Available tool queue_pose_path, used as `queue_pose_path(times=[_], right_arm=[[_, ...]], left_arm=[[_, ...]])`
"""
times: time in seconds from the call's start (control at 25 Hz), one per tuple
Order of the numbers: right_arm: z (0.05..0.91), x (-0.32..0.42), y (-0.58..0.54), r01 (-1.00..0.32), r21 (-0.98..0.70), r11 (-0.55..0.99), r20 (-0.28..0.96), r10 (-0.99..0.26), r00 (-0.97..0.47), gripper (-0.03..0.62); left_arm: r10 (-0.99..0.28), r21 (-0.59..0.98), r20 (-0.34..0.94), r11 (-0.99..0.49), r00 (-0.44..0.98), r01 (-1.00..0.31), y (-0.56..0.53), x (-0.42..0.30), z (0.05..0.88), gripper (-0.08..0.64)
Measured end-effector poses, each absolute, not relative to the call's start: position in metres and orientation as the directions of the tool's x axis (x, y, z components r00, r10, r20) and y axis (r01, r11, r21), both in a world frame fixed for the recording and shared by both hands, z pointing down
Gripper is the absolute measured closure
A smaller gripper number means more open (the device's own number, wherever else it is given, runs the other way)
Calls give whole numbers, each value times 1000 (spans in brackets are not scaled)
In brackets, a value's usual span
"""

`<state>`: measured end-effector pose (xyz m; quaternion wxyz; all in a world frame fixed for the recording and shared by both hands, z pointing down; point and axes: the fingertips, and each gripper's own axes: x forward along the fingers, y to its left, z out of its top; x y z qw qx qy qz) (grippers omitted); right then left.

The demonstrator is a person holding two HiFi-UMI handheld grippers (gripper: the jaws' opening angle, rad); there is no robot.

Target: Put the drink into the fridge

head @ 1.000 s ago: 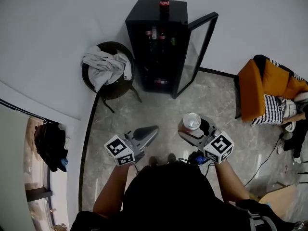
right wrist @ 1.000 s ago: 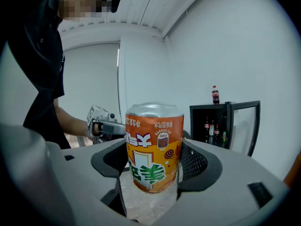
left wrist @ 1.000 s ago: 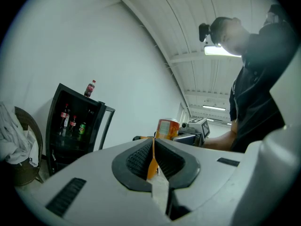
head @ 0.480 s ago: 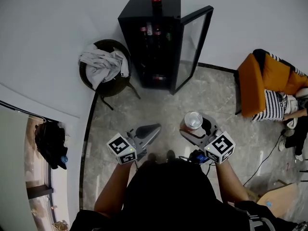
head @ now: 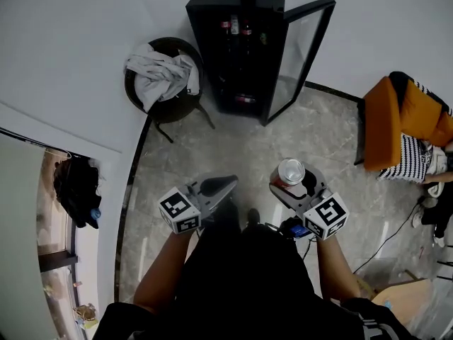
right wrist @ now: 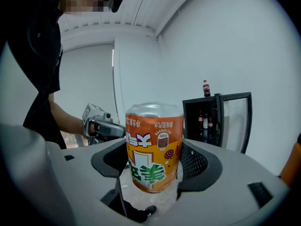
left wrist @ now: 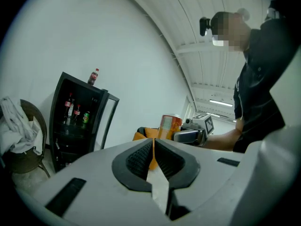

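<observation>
My right gripper (head: 291,179) (right wrist: 154,166) is shut on an orange drink can (head: 289,172) (right wrist: 154,145), which it holds upside down between its black pads. My left gripper (head: 225,184) (left wrist: 153,157) is shut with nothing in it, its pads pressed together. The black fridge (head: 244,44) (left wrist: 77,119) (right wrist: 216,119) stands against the far wall with its glass door (head: 301,55) swung open to the right. Several bottles stand on its shelves and a cola bottle (left wrist: 94,76) (right wrist: 206,88) stands on its top. Both grippers hang over the floor, well short of the fridge.
A dark round chair (head: 166,83) with a pale cloth (head: 159,76) heaped on it stands left of the fridge. An orange seat (head: 396,122) with a striped cushion is at the right. Cables (head: 382,239) trail on the marbled floor (head: 233,147) at the right.
The view has shifted toward the fridge, which now sits higher and larger in the head view. Both grippers have kept their grip and spacing, and the can stays held.
</observation>
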<state>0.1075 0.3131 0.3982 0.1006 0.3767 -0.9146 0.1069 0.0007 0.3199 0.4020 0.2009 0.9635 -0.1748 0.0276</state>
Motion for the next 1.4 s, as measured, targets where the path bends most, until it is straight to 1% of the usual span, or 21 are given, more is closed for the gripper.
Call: queue_pose_path(times=[0.2, 0.4, 0.6, 0.8, 1.0, 1.2, 1.4], right_arm=[[402, 97, 296, -709, -108, 697, 291, -660, -693, 276], [403, 77, 262, -702, -108, 704, 316, -645, -696, 276], [396, 48, 212, -682, -105, 724, 329, -622, -711, 276], [377, 27, 168, -688, -82, 721, 324, -633, -703, 276], [380, 9, 142, -709, -77, 701, 373, -640, -672, 276], [377, -2, 117, -714, -66, 697, 379, -644, -665, 276], [389, 2, 92, -706, -57, 706, 407, -629, -662, 276]], left_arm=[[-321, 399, 109, -853, 941, -337, 293, -8, 408, 540], [-320, 401, 59, -860, 946, -316, 248, -20, 402, 540], [-325, 398, 38, -862, 945, -313, 203, -48, 401, 540], [-334, 379, 7, -871, 943, -312, 158, -85, 388, 540], [-339, 391, -6, -867, 941, -310, 129, -121, 391, 540], [-314, 447, -6, -850, 949, -278, 109, -123, 409, 540], [-295, 486, -4, -836, 955, -257, 91, -109, 425, 540]])
